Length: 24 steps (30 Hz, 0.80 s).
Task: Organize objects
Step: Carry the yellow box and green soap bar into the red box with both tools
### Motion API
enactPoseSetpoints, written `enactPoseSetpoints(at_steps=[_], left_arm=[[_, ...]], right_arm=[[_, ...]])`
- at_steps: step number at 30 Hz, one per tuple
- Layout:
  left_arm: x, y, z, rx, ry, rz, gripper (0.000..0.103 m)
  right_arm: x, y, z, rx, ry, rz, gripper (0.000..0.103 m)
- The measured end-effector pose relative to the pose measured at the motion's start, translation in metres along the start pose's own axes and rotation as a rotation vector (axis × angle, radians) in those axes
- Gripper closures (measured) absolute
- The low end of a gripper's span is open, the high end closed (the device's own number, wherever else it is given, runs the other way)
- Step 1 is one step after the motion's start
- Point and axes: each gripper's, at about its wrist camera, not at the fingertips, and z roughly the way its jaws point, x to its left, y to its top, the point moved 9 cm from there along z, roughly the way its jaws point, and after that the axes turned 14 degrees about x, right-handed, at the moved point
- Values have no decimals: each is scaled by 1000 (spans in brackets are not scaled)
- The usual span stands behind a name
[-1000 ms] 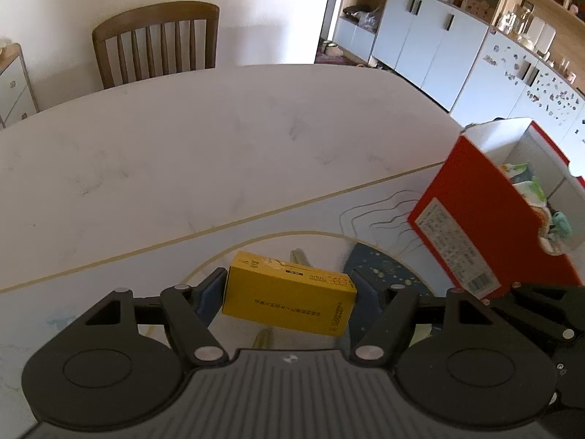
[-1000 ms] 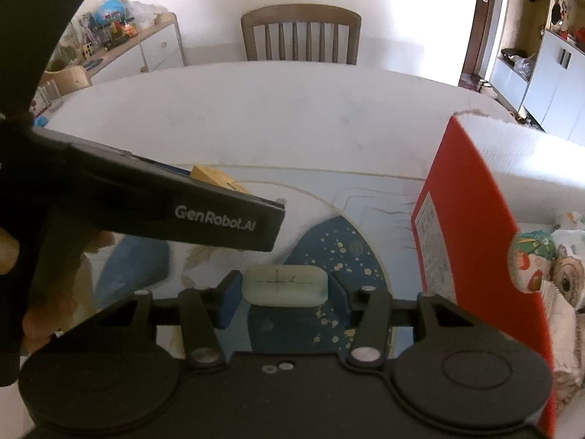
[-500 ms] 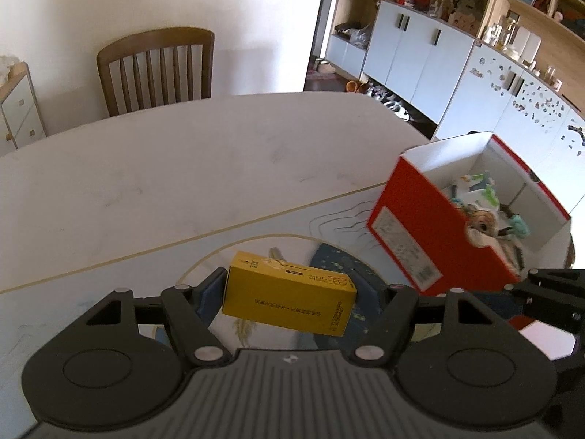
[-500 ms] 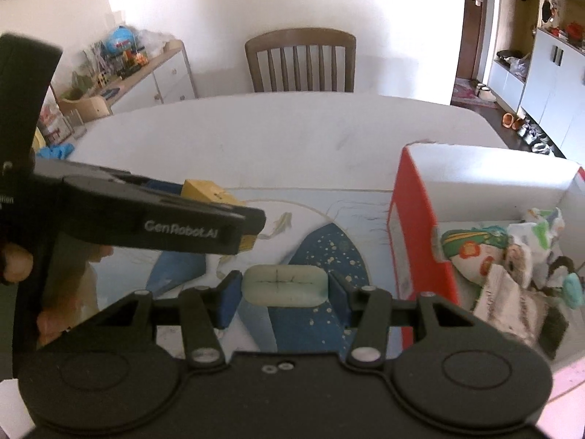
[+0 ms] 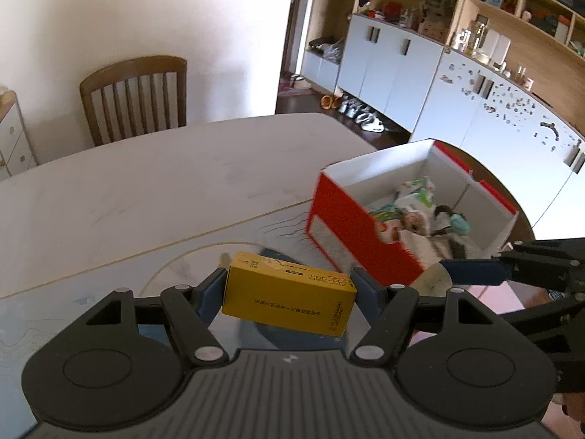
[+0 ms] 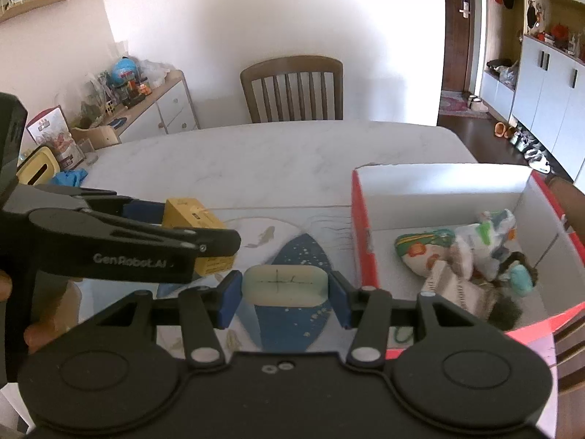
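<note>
Yellow carton: one, printed with dark lettering, clamped endwise between the two blue pads of the left gripper and held in the air above the table, left of the red box.
Pale block: one, rounded and cream, with a thin cross drawn on it, gripped between the blue pads of the right gripper, also left of the red box.
Red box: one, open-topped, white inside, standing on the table; a jumble of soft items and wrappers lies in it, too tangled to count.
Mat: one, pale with a dark blue speckled shape, under both grippers and touching the red box.
Chair: one, wooden, beyond the table's far edge.
Right wrist view only: a low sideboard crowded with small things, far left of the red box.
Left wrist view only: white cupboards and shelves behind the red box.
Cut off: the person's hands show only as slivers at the picture edges.
</note>
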Motion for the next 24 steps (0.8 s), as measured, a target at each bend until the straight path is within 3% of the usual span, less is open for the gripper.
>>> enactPoseSetpoints(at_steps=[12,24], left_arm=[[-60,7,-4,-18,1,21,30],[-118,26,24,9,17,41,30]], right_arm=[[-57,-13,-26,-19,-5,-1,53],[-132,-29,-38,-20,-28,29,53]])
